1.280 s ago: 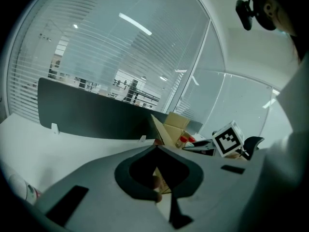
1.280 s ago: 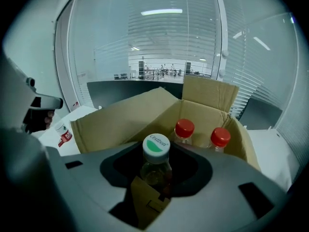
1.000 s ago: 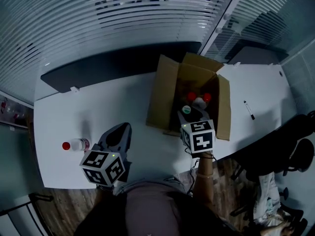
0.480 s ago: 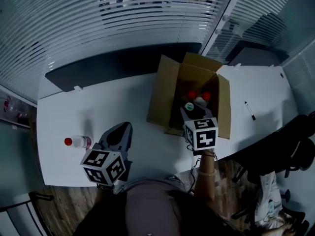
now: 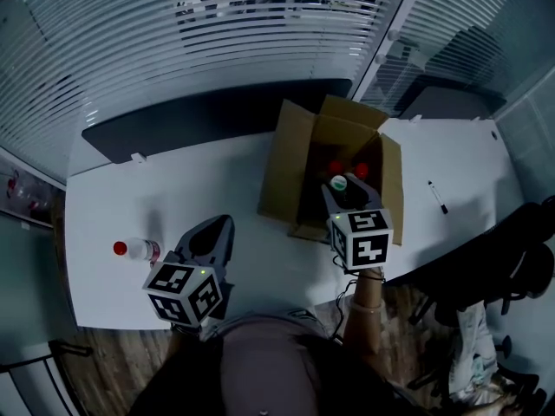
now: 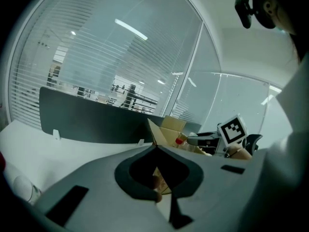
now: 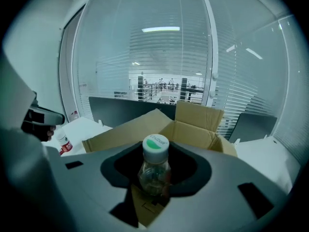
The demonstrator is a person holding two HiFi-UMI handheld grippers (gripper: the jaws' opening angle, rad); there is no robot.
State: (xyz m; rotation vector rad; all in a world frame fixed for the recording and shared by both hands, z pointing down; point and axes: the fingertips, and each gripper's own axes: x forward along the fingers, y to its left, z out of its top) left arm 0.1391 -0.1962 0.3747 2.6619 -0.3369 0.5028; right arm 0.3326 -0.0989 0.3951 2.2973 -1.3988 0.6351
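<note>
My right gripper (image 5: 347, 196) is shut on a clear bottle with a green and white cap (image 7: 155, 165), held upright above the open cardboard box (image 5: 290, 167). Two red-capped bottles (image 5: 335, 167) stand inside the box beneath it. My left gripper (image 5: 211, 237) hovers over the white table (image 5: 173, 180) near its front edge, its jaws together with nothing between them. A small red-capped bottle (image 5: 134, 250) lies on the table to the left of it. In the left gripper view the box (image 6: 169, 128) and the right gripper's marker cube (image 6: 233, 131) show ahead to the right.
A dark divider panel (image 5: 208, 111) runs along the table's far edge, with glass walls and blinds behind. A black pen (image 5: 440, 195) lies on the table right of the box. An office chair (image 5: 512, 258) stands off the table's right end.
The right gripper has risen and moved a little farther over the box with the green-capped bottle; the red-capped bottles have dropped out of its view. The left gripper has barely moved.
</note>
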